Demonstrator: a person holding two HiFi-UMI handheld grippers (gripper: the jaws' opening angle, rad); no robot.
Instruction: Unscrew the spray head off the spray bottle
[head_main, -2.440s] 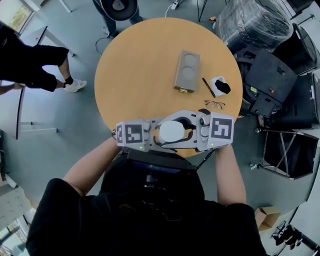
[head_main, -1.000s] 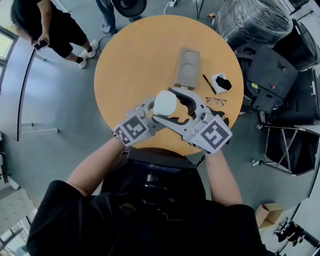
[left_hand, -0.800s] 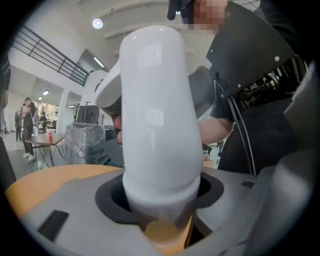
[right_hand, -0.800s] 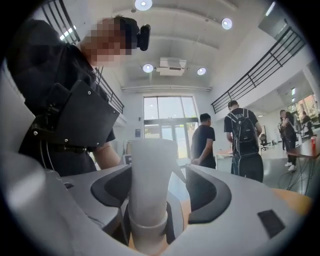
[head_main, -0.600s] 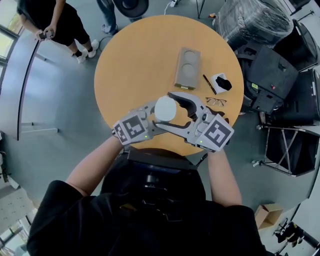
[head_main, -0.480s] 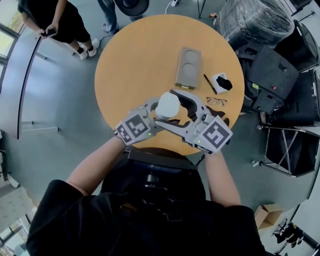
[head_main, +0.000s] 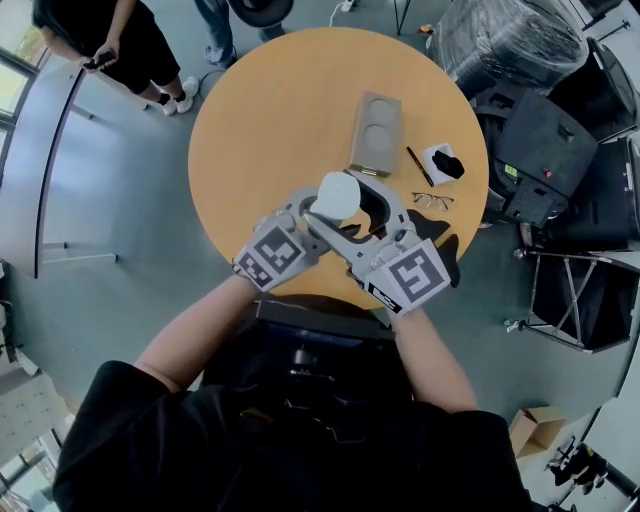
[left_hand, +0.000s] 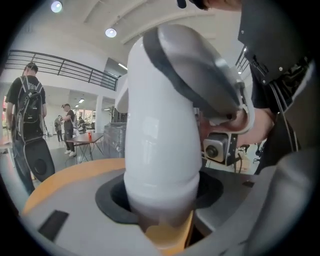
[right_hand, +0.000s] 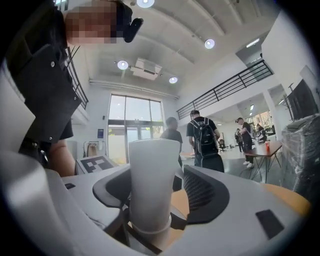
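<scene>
Over the round orange table's (head_main: 250, 120) near edge, with bare top spreading leftward, the left gripper's (head_main: 300, 212) jaws stand wide, clamped on the smooth white bottle's (left_hand: 160, 145) rounded body. The right gripper's (head_main: 365, 205) jaws have just been closing round the narrower, cylindrical white spray head (right_hand: 152, 180); one ribbed dark pad (right_hand: 200, 192) seems just off it. Farther right lie a grey tray (head_main: 375, 137) with two round hollows, a pen (head_main: 417, 172) and glasses (head_main: 429, 208).
</scene>
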